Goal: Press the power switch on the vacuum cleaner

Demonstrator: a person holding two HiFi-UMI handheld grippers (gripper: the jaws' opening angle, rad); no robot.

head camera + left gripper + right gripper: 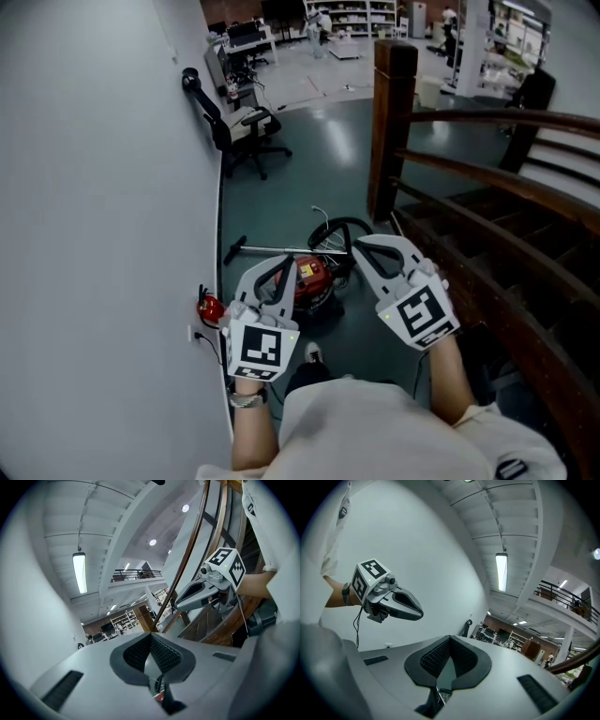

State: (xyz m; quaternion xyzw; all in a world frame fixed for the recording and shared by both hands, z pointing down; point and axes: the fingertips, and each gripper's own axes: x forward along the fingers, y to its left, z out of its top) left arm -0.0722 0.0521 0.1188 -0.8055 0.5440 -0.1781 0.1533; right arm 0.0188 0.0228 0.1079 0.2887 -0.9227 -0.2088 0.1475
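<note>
A red canister vacuum cleaner (312, 278) lies on the dark green floor far below me, with its black hose (342, 230) coiled behind it and a metal wand (267, 250) to its left. I hold both grippers high above it, side by side and pointing roughly level. My left gripper (283, 262) (151, 637) is shut with nothing between its pads. My right gripper (362, 246) (450, 639) is also shut and holds nothing. Each gripper view shows the other gripper in the air: the right one (176, 605) and the left one (419, 613). No switch on the vacuum can be made out.
A grey wall (103, 187) runs along the left, with a small red object (208, 306) at its foot. A wooden stair post (389, 122) and handrails (506, 117) stand at the right over dark stairs. A black office chair (248, 131) and desks are farther back.
</note>
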